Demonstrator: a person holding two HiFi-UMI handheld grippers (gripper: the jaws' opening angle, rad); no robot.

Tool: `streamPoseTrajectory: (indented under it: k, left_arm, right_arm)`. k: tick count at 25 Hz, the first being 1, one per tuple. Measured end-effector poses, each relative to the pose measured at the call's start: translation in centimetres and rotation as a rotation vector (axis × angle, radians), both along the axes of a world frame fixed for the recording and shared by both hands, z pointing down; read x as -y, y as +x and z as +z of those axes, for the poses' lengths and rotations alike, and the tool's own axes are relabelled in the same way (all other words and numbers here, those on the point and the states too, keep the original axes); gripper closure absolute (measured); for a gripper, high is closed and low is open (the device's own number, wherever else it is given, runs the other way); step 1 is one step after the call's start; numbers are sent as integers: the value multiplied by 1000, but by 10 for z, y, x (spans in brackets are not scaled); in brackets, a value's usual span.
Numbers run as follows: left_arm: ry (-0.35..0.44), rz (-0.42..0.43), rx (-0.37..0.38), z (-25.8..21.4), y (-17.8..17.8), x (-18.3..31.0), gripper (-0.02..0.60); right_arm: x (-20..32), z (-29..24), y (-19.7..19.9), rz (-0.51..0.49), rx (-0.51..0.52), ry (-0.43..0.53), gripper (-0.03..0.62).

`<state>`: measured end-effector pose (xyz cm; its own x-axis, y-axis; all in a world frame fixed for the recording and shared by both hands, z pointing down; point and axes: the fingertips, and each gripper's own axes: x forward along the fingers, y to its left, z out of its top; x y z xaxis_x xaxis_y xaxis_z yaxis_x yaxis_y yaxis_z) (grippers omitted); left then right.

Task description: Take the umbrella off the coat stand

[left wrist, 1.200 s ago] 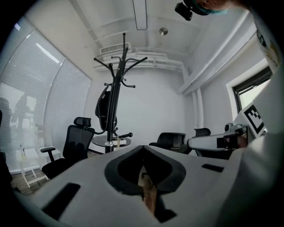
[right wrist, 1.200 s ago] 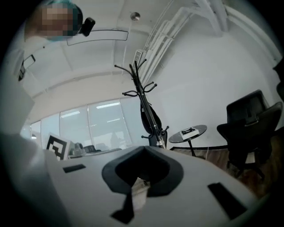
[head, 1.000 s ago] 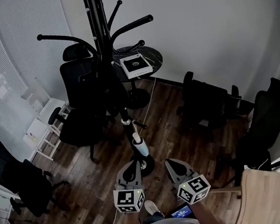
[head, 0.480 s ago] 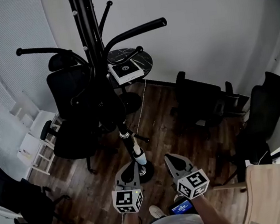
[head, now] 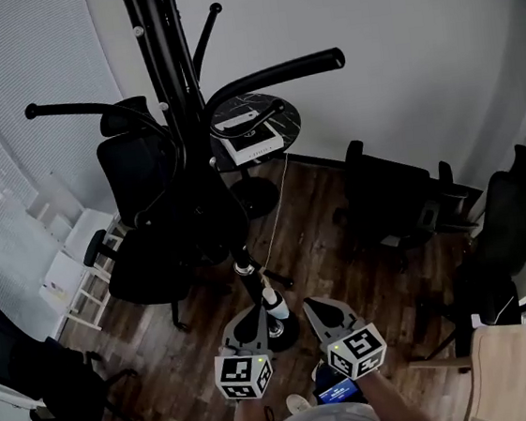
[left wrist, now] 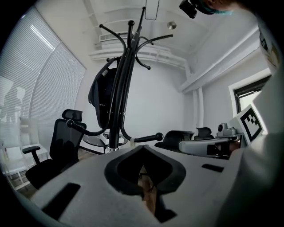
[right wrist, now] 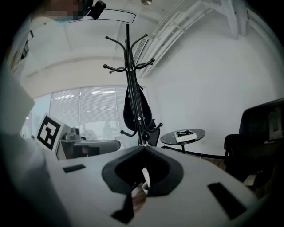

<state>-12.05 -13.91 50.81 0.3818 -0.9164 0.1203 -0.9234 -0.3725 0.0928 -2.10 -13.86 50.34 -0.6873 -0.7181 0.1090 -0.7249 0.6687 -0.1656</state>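
Office chairs are ringing the coat stand [head: 163,65], where the umbrella [head: 243,266] is hanging untaken; left gripper [head: 246,319] and right gripper [head: 316,311] are hovering nearby, closed and empty.

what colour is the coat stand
Black. The coat stand shows best in the head view.

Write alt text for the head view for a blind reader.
Seen from above, a black coat stand on a wood floor holds a folded dark umbrella along its pole. Below, the left tongs and right tongs, both shut and empty, point toward its base; black office chairs stand around.
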Motion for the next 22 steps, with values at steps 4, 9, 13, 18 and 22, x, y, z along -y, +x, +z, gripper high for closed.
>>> streamPoseTrajectory:
  k: [4, 9, 13, 18, 22]
  left_arm:
    - [-12, 3, -6, 4, 0, 12, 561]
    - [-29, 4, -19, 15, 0, 24, 560]
    - [-45, -4, -24, 24, -4, 34, 560]
    - [-61, -9, -22, 32, -5, 46, 560]
    - [-69, -1, -15, 36, -2, 54, 560]
  right_arm:
    - [15, 6, -6, -11, -7, -15, 582]
    - [30, 20, -10, -29, -14, -47, 582]
    - [40, 30, -15, -42, -32, -57, 582]
    - [43, 35, -32, -140, -35, -55, 582]
    - [51, 40, -40, -160, -68, -38, 582]
